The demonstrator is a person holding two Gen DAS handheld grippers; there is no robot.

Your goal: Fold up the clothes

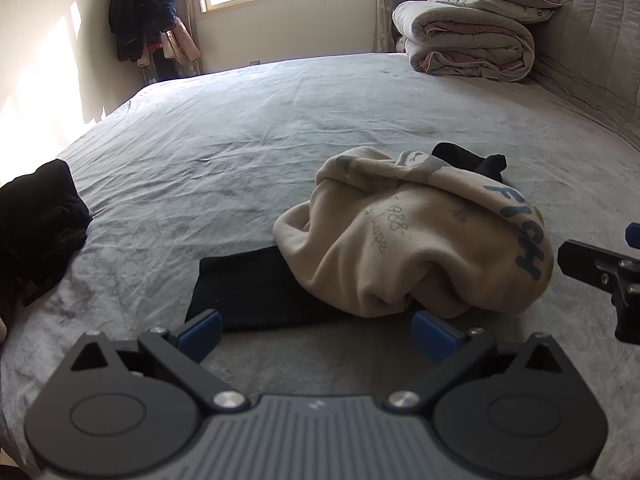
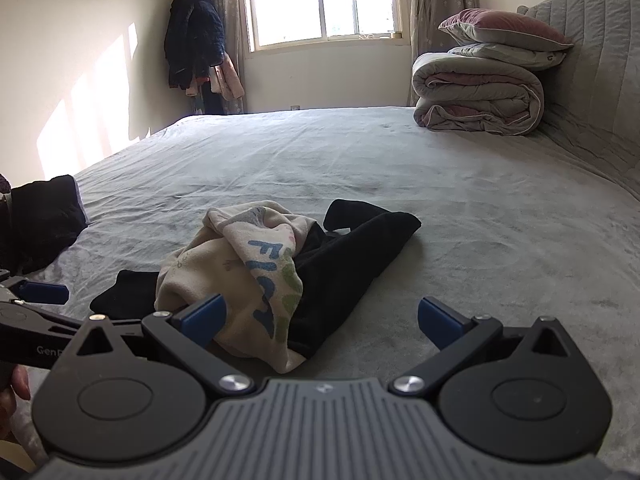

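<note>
I hold both the left gripper [image 1: 316, 334] and right gripper [image 2: 320, 320] released, fingers spread, just before the crumpled cream sweatshirt [image 1: 412, 240] lying over black clothing [image 1: 248, 292] on the bed [image 1: 240, 140].

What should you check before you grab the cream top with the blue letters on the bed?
1. Left gripper open and holding nothing: ok.
2. Right gripper open and holding nothing: ok.
3. Cream top within easy reach, just ahead of both grippers: ok.
4. Cream top free of other clothes: not ok, it lies bunched on top of a black garment.
5. A hem or sleeve to pinch is showing: cannot tell, the top is too crumpled.
6. Flat room on the grey bed sheet to spread it out: ok; the black pile sits off at the left edge.
</note>
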